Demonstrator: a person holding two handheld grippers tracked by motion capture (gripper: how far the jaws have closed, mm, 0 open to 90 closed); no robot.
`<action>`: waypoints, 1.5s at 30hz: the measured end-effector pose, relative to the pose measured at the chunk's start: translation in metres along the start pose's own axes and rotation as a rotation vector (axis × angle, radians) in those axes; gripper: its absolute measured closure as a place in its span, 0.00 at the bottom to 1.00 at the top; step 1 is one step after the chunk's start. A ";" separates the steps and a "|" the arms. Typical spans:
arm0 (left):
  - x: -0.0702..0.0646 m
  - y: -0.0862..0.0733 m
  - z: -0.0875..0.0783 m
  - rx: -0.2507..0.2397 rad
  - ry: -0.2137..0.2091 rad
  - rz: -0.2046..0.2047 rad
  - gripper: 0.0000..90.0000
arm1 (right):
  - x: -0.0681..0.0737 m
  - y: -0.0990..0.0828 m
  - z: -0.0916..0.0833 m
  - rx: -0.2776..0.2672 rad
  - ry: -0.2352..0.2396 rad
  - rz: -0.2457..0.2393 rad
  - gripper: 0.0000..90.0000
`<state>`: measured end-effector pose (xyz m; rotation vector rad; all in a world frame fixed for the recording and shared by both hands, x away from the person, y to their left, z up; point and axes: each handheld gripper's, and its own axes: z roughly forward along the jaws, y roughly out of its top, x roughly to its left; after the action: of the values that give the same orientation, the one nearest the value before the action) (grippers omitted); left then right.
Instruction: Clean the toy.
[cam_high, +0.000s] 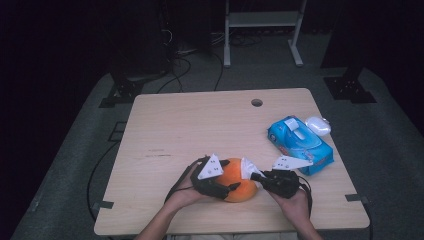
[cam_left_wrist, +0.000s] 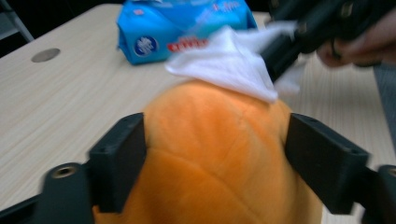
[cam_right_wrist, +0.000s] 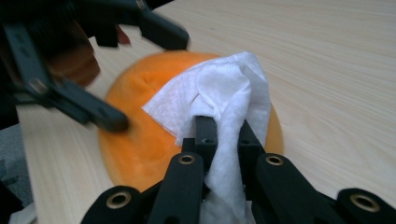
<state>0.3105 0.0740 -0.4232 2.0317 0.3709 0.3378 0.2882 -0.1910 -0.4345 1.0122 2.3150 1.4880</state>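
An orange soft rounded thing (cam_high: 243, 193) (cam_left_wrist: 215, 116) (cam_right_wrist: 135, 149) lies near the table's front edge. My left gripper (cam_high: 231, 176) (cam_left_wrist: 215, 158) reaches over it from the left. Its wide-set jaws flank the thing's two sides, and I see no dent where the pads (cam_left_wrist: 119, 163) meet it. My right gripper (cam_high: 257, 176) (cam_right_wrist: 224, 126) comes in from the right, shut on a crumpled white wipe (cam_high: 246, 167) (cam_left_wrist: 229, 70) (cam_right_wrist: 224, 93). The wipe rests on the top of the orange thing. A person's hands hold both grippers.
A blue pack of wipes (cam_high: 300, 145) (cam_left_wrist: 177, 28) lies at the right of the wooden table (cam_high: 200, 125), with a white rounded object (cam_high: 318, 125) just behind it. A round hole (cam_high: 257, 102) (cam_left_wrist: 45, 55) sits near the table's far edge. Dark stands and cables lie beyond.
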 end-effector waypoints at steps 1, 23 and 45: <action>0.003 -0.001 0.000 0.002 0.011 -0.022 0.19 | -0.002 -0.001 -0.001 0.001 -0.004 0.009 0.93; -0.010 0.001 0.008 0.043 0.006 -0.006 0.24 | 0.018 0.009 -0.002 -0.032 -0.026 -0.048 0.93; -0.003 -0.004 0.004 0.069 -0.059 -0.111 0.20 | -0.002 0.004 -0.010 -0.014 -0.037 -0.008 0.93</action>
<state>0.3090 0.0712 -0.4292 2.0741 0.4618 0.1990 0.2862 -0.1983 -0.4262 1.0170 2.2769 1.4681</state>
